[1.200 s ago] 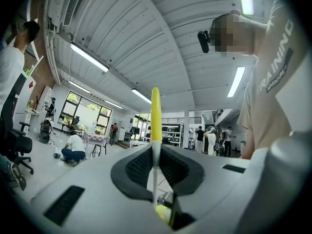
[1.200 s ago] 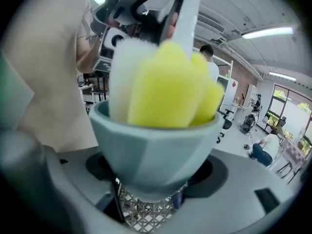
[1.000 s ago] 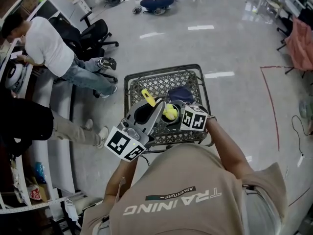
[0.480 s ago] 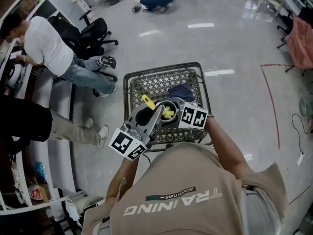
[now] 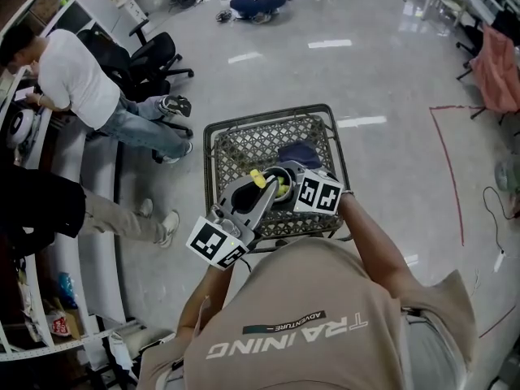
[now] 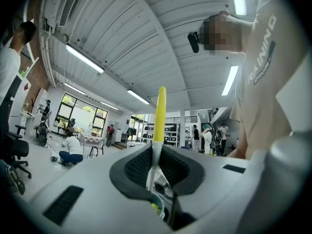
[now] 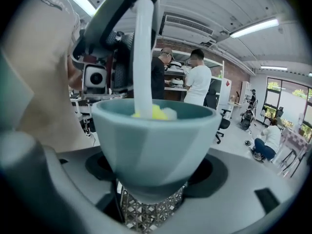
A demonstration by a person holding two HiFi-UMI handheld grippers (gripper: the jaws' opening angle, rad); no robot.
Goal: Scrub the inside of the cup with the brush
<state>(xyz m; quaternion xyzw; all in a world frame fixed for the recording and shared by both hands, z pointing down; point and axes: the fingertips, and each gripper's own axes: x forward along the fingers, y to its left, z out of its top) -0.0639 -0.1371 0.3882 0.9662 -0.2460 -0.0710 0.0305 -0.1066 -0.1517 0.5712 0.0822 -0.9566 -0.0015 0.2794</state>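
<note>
Glossy grey floor and a wire basket (image 5: 252, 140) fill the head view, where I hold my left gripper (image 5: 258, 192) and right gripper (image 5: 286, 184) together. Left gripper view: my jaws clench the yellow brush (image 6: 159, 116). Right gripper view: my jaws grasp the teal cup (image 7: 153, 140), bristles seemingly inside it.

Beige short-sleeved T-shirt (image 5: 341, 291), white TRAINING ADVENTURE print (image 5: 284, 335) at 6 o'clock. Left gripper (image 5: 258, 187), right gripper (image 5: 284, 182): grey shells, black pads (image 6: 139, 167), 1 black-white marker cube (image 5: 218, 244) each.
</note>
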